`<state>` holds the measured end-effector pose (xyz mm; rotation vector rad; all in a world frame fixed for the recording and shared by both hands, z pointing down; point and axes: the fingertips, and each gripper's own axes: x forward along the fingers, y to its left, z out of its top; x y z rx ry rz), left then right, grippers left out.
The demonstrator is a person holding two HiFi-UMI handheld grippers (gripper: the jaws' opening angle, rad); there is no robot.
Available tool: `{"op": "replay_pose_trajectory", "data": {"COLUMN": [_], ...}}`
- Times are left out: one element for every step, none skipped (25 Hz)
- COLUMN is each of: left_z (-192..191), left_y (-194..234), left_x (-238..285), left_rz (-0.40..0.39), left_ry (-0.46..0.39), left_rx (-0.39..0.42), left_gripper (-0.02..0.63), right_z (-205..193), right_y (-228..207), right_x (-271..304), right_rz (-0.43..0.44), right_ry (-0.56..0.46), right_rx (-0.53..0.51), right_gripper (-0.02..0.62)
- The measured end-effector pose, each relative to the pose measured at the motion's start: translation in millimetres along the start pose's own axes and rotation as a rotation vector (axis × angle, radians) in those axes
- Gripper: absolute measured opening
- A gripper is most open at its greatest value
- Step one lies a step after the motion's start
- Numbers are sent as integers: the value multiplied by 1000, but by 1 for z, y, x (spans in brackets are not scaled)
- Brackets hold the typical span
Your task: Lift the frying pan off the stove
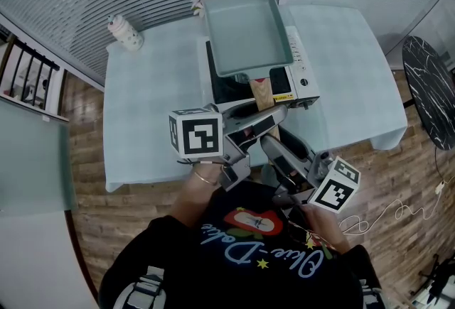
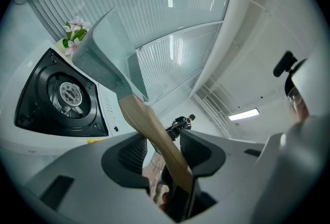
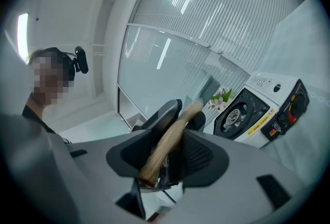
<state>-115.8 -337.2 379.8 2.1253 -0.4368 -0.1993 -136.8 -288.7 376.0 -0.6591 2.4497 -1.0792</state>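
frying pan hangs above the stove, left gripper and right gripper near level, fingers clamping its handle.

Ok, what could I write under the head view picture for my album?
Left tongs and right tongs grip the wooden handle of the square frying pan, raised above the stove.

The frying pan ahead of the left gripper has a matt, faintly speckled grey-green coating. Its handle is smooth light wood with a dull sheen. The left gripper and the right gripper are matt grey plastic, and their pads are black and ribbed like rubber. Below the pan, the stove has a glossy white casing, a black top and a bare metal burner. A pale, matt cloth covers the table.
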Motion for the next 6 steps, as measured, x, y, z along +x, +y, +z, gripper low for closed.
{"op": "replay_pose_trajectory", "data": {"left_z": [0, 0, 0, 0, 0, 0], "left_y": [0, 0, 0, 1, 1, 1], "left_x": [0, 0, 0, 0, 0, 0], "left_rz": [0, 0, 0, 0, 0, 0], "left_ry": [0, 0, 0, 1, 1, 1], "left_rx": [0, -1, -1, -1, -1, -1], "left_gripper": [184, 184, 184, 184, 184, 184], "right_z": [0, 0, 0, 0, 0, 0], "right_y": [0, 0, 0, 0, 0, 0], "right_x": [0, 0, 0, 0, 0, 0], "right_rz": [0, 0, 0, 0, -1, -1], "right_ry": [0, 0, 0, 0, 0, 0], "right_rx": [0, 0, 0, 0, 0, 0], "right_gripper": [175, 176, 176, 176, 176, 175]}}
